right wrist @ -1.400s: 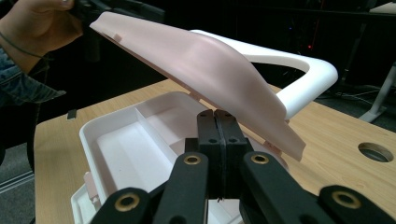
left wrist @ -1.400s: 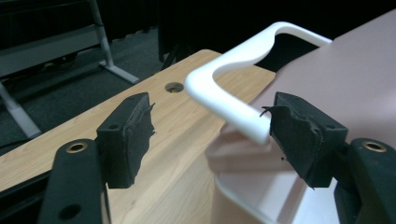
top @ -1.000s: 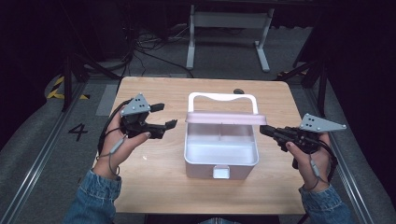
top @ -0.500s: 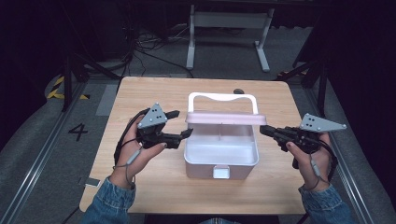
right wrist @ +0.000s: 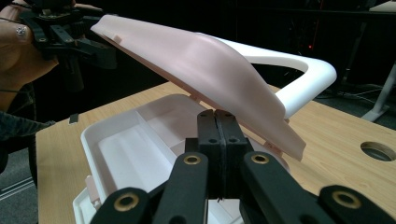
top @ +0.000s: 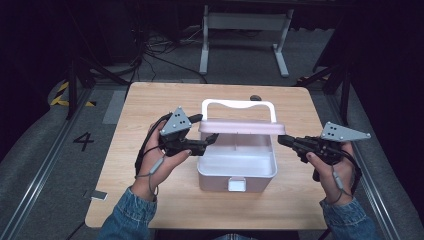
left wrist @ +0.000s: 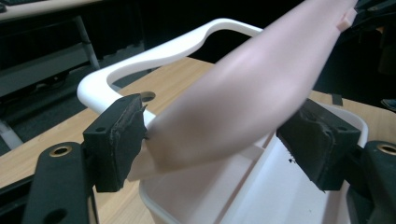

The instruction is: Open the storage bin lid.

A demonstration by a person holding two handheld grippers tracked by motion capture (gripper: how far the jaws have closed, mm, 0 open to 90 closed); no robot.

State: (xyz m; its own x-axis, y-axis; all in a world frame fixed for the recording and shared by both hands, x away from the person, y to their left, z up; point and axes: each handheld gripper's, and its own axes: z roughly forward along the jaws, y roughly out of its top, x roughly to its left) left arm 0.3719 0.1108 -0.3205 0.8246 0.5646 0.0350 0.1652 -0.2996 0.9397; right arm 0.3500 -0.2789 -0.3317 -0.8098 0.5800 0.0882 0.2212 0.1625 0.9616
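Note:
A white plastic box [top: 220,172] stands mid-table with its white handle [top: 237,104] upright. Its pale pink lid [top: 242,127] is raised, tilted above the open interior [right wrist: 140,140]. My left gripper [top: 205,129] is open, its two pads [left wrist: 116,135] flanking the lid's left end [left wrist: 233,98]; the left pad is close to the lid's corner. At the lid's right end, my right gripper [top: 281,140] is shut. Its tips [right wrist: 217,114] sit just under the lid's edge [right wrist: 210,65] with nothing visible between them.
The box has a small front latch [top: 236,184]. A round cable hole [top: 256,98] lies in the wooden table [top: 150,200] behind the box. Beyond the table's far edge stand a white metal frame [top: 245,22] and cables on the floor.
My left gripper has moved right, from beside the box to the lid's left end, and now straddles it. The right gripper and the raised lid have stayed in place.

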